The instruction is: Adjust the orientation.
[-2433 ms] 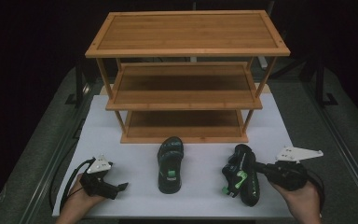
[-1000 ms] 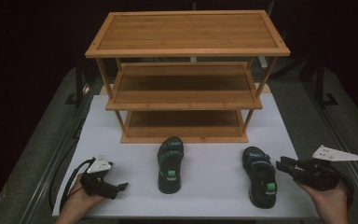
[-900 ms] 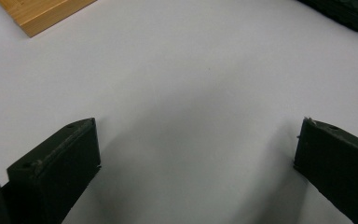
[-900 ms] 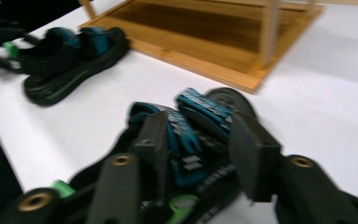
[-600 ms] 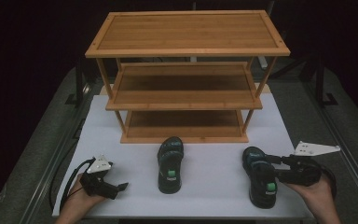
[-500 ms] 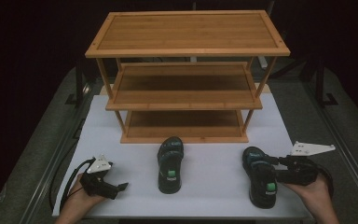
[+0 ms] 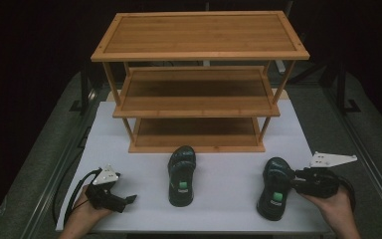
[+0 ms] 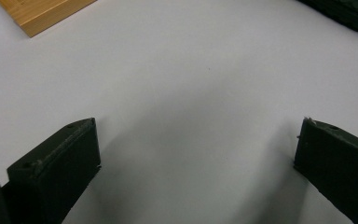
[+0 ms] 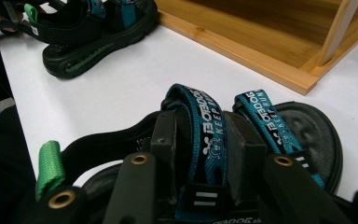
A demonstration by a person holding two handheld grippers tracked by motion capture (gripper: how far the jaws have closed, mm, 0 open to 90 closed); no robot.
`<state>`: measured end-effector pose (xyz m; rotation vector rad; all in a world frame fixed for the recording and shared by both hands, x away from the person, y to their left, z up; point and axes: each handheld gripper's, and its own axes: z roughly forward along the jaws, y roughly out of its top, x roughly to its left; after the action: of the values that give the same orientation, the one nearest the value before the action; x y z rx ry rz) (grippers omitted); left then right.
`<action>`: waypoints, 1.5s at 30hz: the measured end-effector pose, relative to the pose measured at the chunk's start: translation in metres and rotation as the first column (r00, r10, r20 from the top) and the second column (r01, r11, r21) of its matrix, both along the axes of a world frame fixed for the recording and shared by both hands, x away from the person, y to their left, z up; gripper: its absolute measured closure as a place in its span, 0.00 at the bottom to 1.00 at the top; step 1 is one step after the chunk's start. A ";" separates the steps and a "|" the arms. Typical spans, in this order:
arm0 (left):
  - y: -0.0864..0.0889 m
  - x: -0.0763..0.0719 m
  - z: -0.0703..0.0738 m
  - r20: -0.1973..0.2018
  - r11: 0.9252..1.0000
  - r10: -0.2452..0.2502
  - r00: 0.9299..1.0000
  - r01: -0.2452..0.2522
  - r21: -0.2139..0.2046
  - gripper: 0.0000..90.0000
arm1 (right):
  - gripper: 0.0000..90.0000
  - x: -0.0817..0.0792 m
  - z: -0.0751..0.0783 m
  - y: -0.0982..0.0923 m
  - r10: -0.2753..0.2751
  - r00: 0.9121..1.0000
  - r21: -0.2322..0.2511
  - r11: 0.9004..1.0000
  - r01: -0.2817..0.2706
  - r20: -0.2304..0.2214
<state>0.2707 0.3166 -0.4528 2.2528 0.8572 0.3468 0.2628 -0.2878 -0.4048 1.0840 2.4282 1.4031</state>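
- Two sandals lay on the white table (image 7: pixel 219 199) in front of the rack (image 7: pixel 199 89): one (image 7: pixel 181 174) mid-table, the other (image 7: pixel 274 189) at the right.
- Right gripper (image 9: pixel 198 144) had just been closing, its jaws pinched on the right sandal's blue strap (image 9: pixel 209 135); left gripper (image 8: pixel 196 158) rested wide open over bare table.
- Sandal looked light, its sole stiff rubber and its webbing soft; held by the strap, it would likely hang and swing, toe dipping.
- Strap seemed the surest hold, since the sole looked too broad for the jaws.
- Open table lay between sandal and rack; the low shelf's lip (image 9: pixel 242 51) and the post (image 9: pixel 340 28) could catch a toe.
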 end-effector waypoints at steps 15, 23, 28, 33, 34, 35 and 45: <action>0.000 0.000 0.000 0.003 1.000 0.000 1.000 0.000 0.000 0.00 | 0.75 0.018 0.024 0.041 0.126 0.991 0.006 0.992 -0.126 0.034; 0.000 0.000 0.000 0.004 1.000 0.002 1.000 -0.002 -0.003 0.00 | 0.75 0.038 0.030 0.077 0.205 0.978 0.010 0.979 -0.206 0.039; 0.000 0.000 0.000 0.003 1.000 0.001 1.000 -0.001 -0.002 0.00 | 0.75 0.050 0.030 0.098 0.254 0.966 0.020 0.967 -0.255 0.041; 0.000 0.000 0.000 0.003 1.000 0.002 1.000 -0.002 -0.003 0.00 | 0.75 0.061 0.028 0.120 0.296 0.954 0.017 0.955 -0.297 0.034; 0.000 0.000 0.000 0.003 1.000 0.002 1.000 -0.002 -0.003 0.00 | 0.75 0.064 0.027 0.124 0.302 0.953 0.017 0.953 -0.302 0.032; 0.000 0.000 0.000 0.003 1.000 0.002 1.000 -0.002 -0.003 0.00 | 0.75 0.066 0.027 0.128 0.305 0.952 0.016 0.952 -0.306 0.032; 0.000 0.000 0.000 0.003 1.000 0.004 1.000 -0.004 -0.005 0.00 | 0.75 0.082 0.016 0.161 0.356 0.935 0.009 0.935 -0.356 0.007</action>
<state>0.2707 0.3163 -0.4531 2.2460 0.8598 0.3493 0.3444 -0.1271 -0.3884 0.6582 2.7163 1.5094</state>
